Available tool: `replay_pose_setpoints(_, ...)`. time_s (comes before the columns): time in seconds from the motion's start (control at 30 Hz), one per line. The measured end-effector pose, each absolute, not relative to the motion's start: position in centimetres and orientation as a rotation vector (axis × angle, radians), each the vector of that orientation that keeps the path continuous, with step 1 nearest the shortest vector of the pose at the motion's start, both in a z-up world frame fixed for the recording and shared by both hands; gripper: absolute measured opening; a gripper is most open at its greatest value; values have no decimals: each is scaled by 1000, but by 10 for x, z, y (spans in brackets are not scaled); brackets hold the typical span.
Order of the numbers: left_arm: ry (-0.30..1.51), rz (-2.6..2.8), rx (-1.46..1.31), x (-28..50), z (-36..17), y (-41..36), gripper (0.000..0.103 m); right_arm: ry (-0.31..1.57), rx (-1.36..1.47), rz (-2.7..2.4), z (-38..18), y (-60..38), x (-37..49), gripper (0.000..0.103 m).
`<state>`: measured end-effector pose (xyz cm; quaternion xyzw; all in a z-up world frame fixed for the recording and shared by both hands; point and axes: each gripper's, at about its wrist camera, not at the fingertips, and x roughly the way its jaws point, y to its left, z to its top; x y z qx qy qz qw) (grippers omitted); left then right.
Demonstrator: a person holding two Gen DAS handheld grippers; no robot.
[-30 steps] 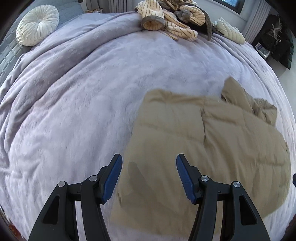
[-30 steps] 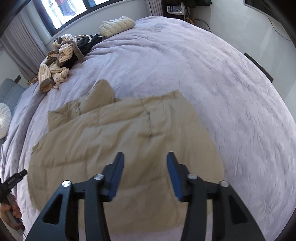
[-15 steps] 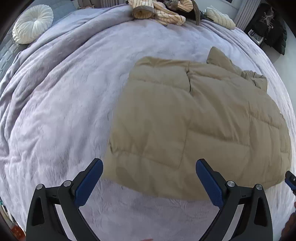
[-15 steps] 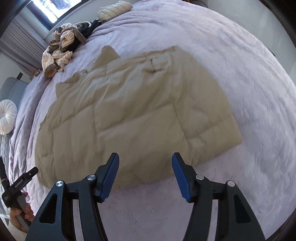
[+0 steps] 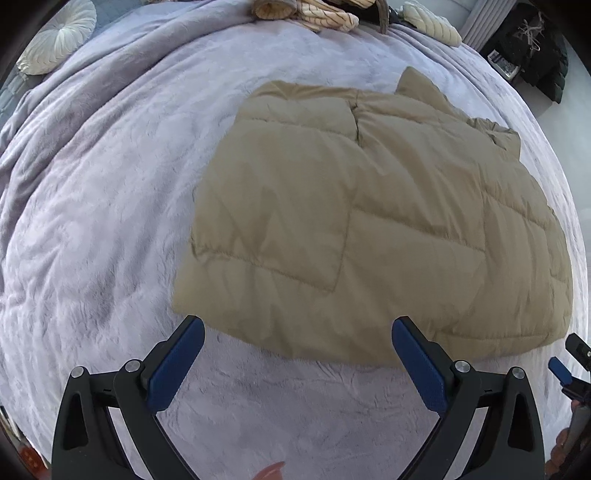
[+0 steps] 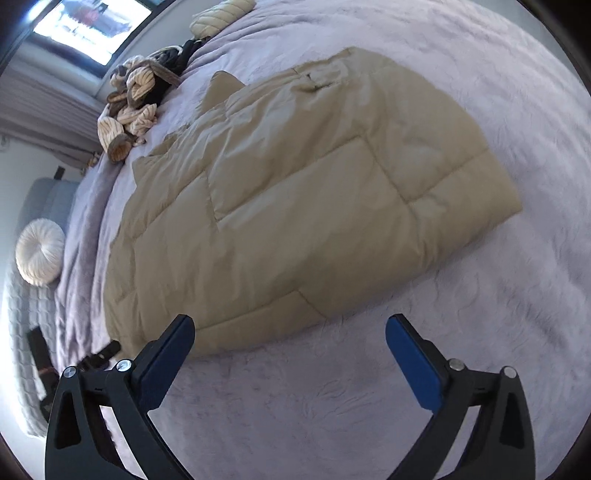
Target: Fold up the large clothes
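- My left gripper [image 5: 297, 354] stands wide at the bottom of the left wrist view, nothing between its pads, hanging over the bedspread [image 5: 92, 229] just short of the near edge of the tan padded jacket [image 5: 369, 221]
- My right gripper [image 6: 290, 350] sits at the bottom of the right wrist view, its jaws opening and nothing between them, also over bare bedspread just below the jacket's near edge
- The jacket fills the middle of both views, lying flat on the bed, and looks to me already folded in on itself
- To do the next fold well, I judge I should take the near edge at its two corners, one per gripper, bite through all the padded layers, lift both sides evenly and lay the edge towards the collar at the top of the frame
- The puffy fabric may slip or spring back, so I would close deep on it, not on the rim alone
- Count: one jacket, two grippers
- One round white cushion [image 5: 55, 37] upper left, one heap of striped clothes [image 5: 306, 14] at the top, one cream pillow [image 5: 432, 22] upper right
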<state>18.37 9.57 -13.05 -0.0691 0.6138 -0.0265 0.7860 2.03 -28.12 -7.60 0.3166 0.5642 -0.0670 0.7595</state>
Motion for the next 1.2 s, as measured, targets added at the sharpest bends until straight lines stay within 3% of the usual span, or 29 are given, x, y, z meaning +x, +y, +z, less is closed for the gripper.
replay_pose_setpoints(0.3, 1367, -63, -307, 171, -150, 125, 101, 1244, 814, -144, -91, -296, 10, 103)
replay_pose_setpoints(0.7, 1352, -222, -822, 155, -196, 164, 101, 1191, 1107, -99, -120, -325, 3, 103)
replay_pose_setpoints(1.2, 1261, -232, -910, 211, -223, 163, 102, 1085, 1281, -3, -162, -329, 47, 103)
